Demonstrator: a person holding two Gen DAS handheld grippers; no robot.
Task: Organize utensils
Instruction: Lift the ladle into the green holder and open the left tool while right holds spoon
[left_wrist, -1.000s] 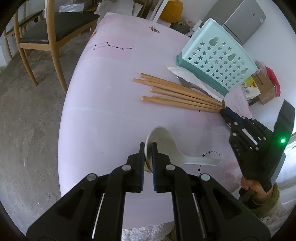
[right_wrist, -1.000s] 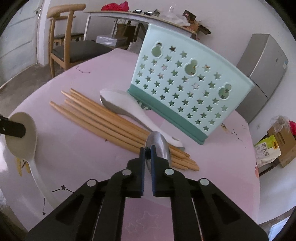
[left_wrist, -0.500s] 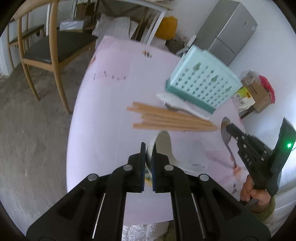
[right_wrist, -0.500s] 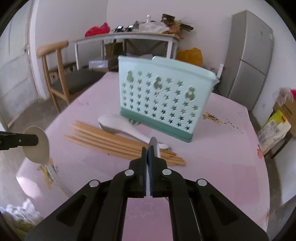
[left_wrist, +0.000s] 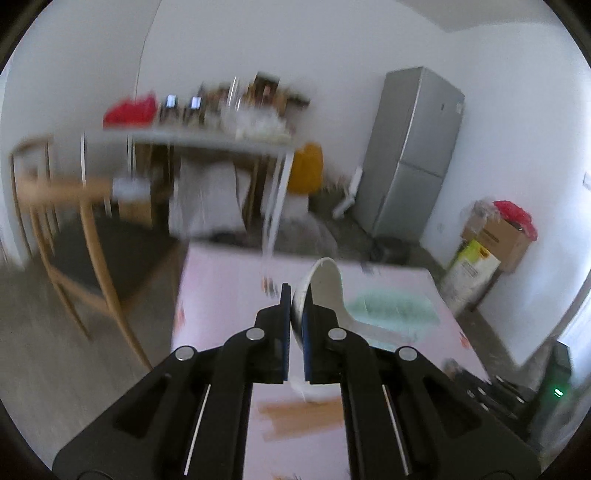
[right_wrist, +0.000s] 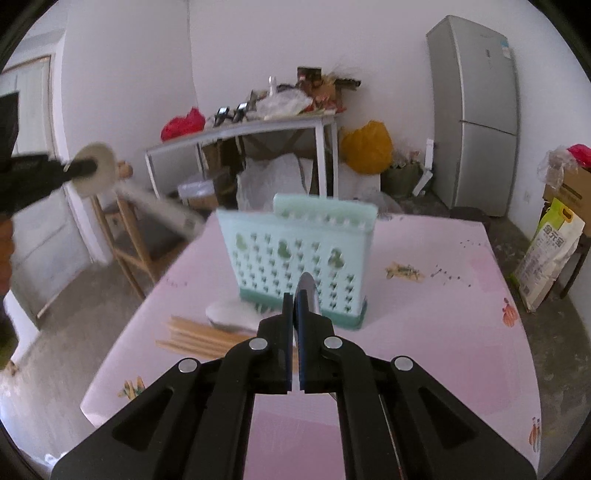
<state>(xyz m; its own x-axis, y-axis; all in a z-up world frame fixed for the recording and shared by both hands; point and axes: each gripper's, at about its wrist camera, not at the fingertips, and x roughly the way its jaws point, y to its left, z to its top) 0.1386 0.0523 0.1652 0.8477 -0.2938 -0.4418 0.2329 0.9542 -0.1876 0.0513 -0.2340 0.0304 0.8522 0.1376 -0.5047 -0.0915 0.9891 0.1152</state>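
While both hands are carrying cutlery above the pink table (right_wrist: 424, 332), the step in hand appears to be delivery into the mint-green utensil caddy (right_wrist: 295, 266), which is standing upright near the table's middle. Doing this well likely means bringing each piece over the caddy's open top, tipping it handle-down, and releasing only once it is inside a compartment; compartment layout is not visible from here.

Wooden chopsticks (right_wrist: 195, 336) and a white rice paddle (right_wrist: 229, 314) are lying on the table just in front of the caddy, not yet sorted.

Left gripper (left_wrist: 295, 306) is clamping the bowl of a white ladle (left_wrist: 325, 291), whose handle is trailing down toward the table; this view is blurred. Right gripper (right_wrist: 293, 299) is pinching a metal spoon (right_wrist: 308, 291), bowl pointing up, directly in line with the caddy's perforated face and still short of its rim.
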